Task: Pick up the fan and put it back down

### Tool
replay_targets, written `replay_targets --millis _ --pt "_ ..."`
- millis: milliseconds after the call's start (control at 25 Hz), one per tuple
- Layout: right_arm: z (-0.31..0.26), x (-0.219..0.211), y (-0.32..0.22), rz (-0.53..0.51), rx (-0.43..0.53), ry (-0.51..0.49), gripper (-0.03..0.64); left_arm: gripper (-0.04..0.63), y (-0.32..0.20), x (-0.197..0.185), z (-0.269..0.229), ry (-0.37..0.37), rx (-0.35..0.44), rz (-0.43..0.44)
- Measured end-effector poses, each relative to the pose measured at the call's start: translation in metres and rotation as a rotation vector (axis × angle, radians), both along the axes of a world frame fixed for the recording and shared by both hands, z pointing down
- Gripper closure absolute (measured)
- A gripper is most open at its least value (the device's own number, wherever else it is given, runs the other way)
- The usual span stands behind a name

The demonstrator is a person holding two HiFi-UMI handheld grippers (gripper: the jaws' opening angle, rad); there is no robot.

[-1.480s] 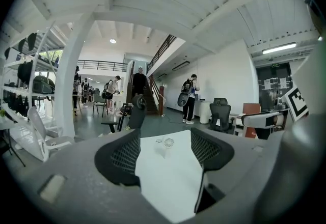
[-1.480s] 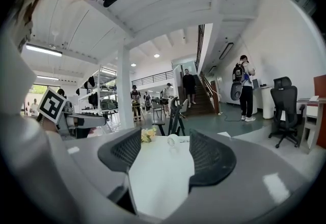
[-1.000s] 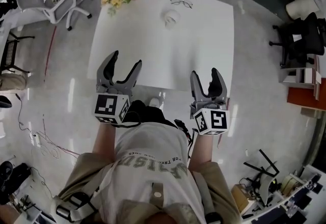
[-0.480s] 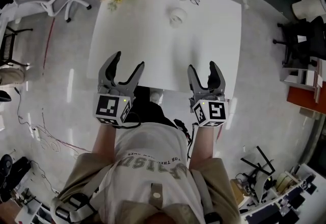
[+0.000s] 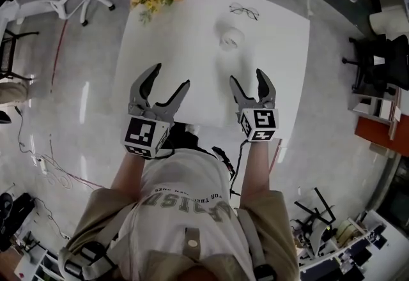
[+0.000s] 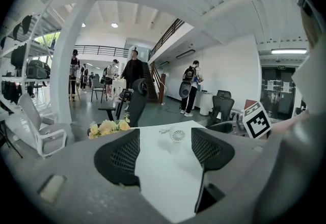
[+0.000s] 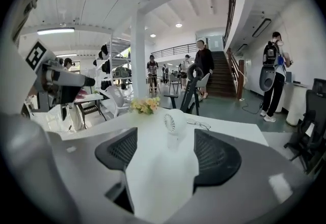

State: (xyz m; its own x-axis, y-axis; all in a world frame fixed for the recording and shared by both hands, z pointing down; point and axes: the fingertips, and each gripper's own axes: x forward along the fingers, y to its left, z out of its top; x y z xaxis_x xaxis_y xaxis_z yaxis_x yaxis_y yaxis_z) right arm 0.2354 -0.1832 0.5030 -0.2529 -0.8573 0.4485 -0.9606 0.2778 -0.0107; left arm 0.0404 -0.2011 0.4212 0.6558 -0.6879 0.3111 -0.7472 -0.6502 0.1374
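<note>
Right gripper [image 5: 247, 78], its jaws wide, just opened further and empty, hovers over the table's [image 5: 192, 30] near edge with the upright fan [image 5: 231, 37] straight ahead toward the far side, nearer it than the equally wide, empty left gripper [image 5: 171, 76].

Bright overhead light, fisheye edges, prob. glare

White T-shirt [image 5: 185, 174], grey lettering [image 5: 186, 207]; khaki trousers [image 5: 101, 214].
</note>
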Motion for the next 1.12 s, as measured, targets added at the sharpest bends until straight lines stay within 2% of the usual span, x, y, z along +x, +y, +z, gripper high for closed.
replay_targets --millis 320,640,1120 --pt "0.065 -0.004 -0.053 -0.048 -0.114 0.046 0.291 0.268 -0.030 0.000 0.016 -0.013 -0.037 0.032" --pt "0.120 -0.004 -0.082 -0.113 -0.219 0.124 0.290 0.268 -0.052 0.011 0.035 -0.032 -0.071 0.065" --pt "0.157 -0.012 -0.117 -0.163 -0.263 0.152 0.291 0.268 -0.074 0.012 0.056 -0.056 -0.115 0.082"
